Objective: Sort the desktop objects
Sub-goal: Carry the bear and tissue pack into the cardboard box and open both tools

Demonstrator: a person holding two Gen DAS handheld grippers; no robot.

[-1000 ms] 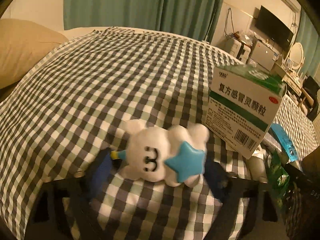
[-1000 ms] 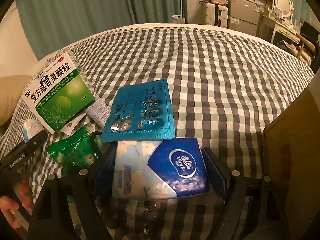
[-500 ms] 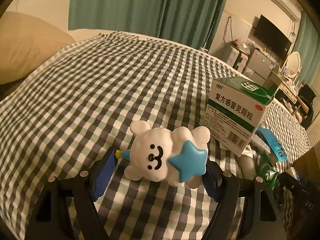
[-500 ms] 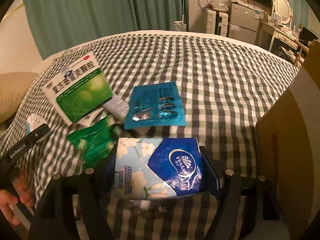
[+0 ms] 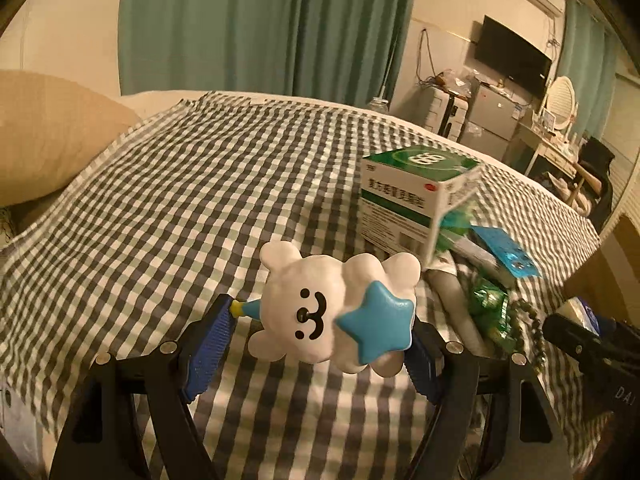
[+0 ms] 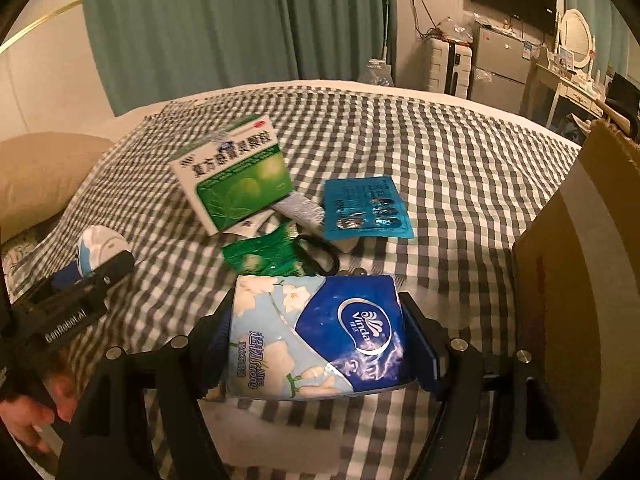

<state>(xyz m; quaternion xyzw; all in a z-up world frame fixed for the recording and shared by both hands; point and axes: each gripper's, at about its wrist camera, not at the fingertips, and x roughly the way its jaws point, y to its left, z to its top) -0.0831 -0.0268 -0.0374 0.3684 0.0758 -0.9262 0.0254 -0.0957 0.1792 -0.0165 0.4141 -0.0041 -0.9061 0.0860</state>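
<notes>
A: Status of tissue pack (image 6: 316, 336)?
B: Clamped crosswise in right tongs (image 6: 320, 340), long axis spanning pad to pad, lifted clear of checked bed cover (image 6: 460, 168). Cardboard box (image 6: 576, 280) just to the right, at the bed's right edge; nearer to this hand.

A: Status of bear toy (image 5: 320, 312)?
B: Held in left tongs (image 5: 320, 344), lying sideways, blue star (image 5: 376, 332) forward, above the bed's near-left area.

A: Remaining items?
B: Medicine box (image 6: 236, 176), blue blister pack (image 6: 364, 208), green sachet (image 6: 264, 256) clustered mid-bed. Likely next: swing right, pack over box opening.
</notes>
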